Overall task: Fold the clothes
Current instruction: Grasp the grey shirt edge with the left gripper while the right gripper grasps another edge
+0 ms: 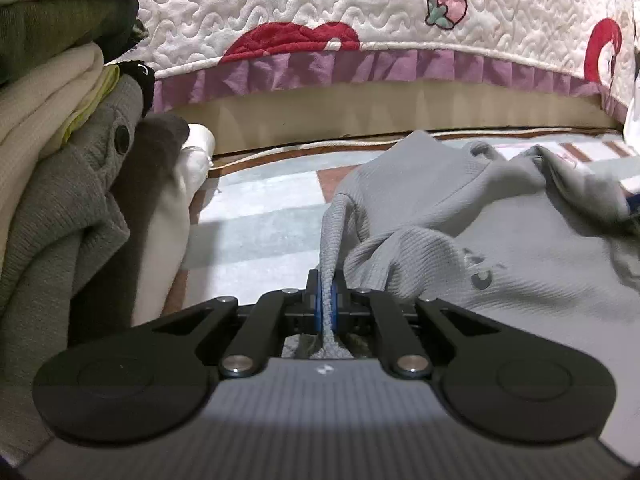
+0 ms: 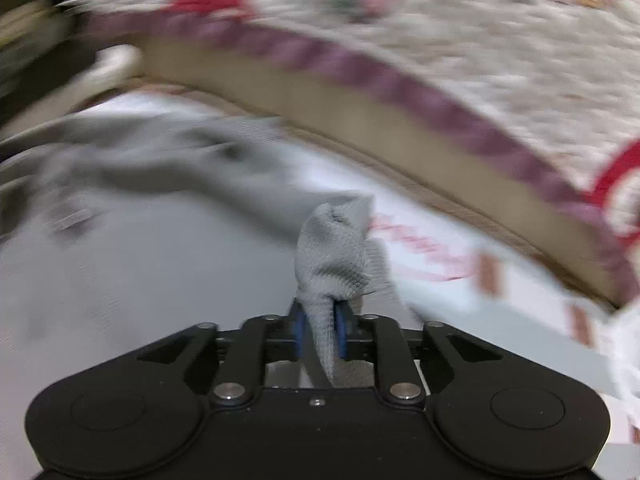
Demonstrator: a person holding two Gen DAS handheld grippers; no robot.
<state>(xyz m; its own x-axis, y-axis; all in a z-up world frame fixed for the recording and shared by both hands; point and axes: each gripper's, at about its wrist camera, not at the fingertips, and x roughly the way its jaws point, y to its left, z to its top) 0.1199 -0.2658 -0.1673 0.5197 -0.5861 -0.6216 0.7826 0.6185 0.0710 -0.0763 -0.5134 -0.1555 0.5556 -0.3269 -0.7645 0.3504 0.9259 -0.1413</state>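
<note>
A home bedroom is showing here: a quilted bedspread [image 1: 360, 8] with a purple frill is hanging over a bed, beside piled clothes [image 1: 60, 152] and a patterned floor mat [image 1: 260, 216].

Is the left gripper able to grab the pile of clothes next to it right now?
Probably not yet. The left gripper is shut on the grey garment, so it has no free grip. The pile of clothes sits close on its left, with nothing between them.

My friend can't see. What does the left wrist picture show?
The left hand-held gripper is shut on a fold of a grey top that lies on a striped rug. A pile of clothes sits to the left, and a quilt with a purple frill hangs behind.
</note>
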